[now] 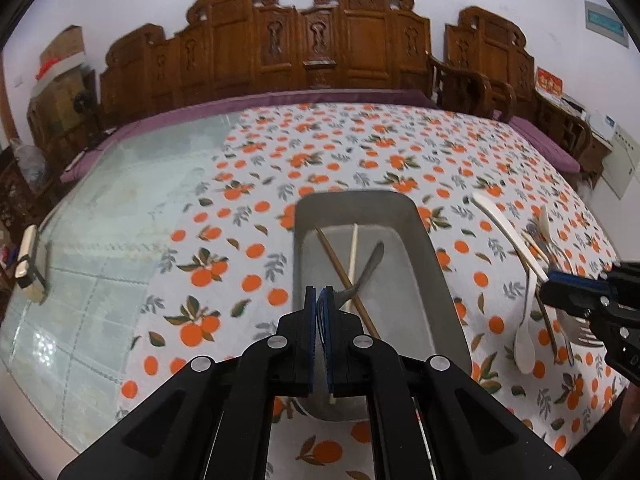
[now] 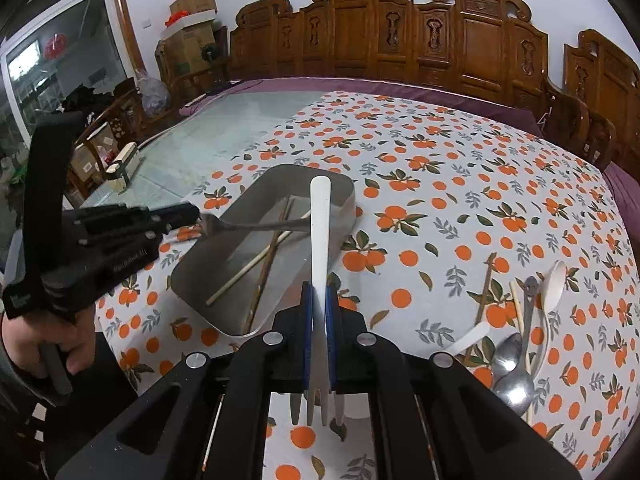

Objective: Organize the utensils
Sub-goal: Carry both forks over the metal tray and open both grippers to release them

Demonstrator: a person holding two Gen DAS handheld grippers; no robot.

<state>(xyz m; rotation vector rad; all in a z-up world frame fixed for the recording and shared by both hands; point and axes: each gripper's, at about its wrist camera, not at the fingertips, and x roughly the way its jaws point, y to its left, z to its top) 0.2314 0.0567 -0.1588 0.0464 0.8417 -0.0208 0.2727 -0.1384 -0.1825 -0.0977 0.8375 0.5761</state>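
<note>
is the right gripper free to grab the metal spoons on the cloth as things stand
Probably not yet: the right gripper is shut on a white fork. The metal spoons lie uncovered beside it, so only its load blocks the grab.

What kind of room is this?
Probably a living or dining room at home: a table under an orange-print tablecloth, carved wooden chairs along the wall, and stacked cardboard boxes in the corner.

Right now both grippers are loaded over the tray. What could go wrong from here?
1. The left gripper pinches the metal fork only at its head end, so it may swing or slip before release.
2. The right gripper holds the white fork near its tines; its handle could clip the grey tray's rim.
3. Both grippers converge on one tray and may collide.
</note>
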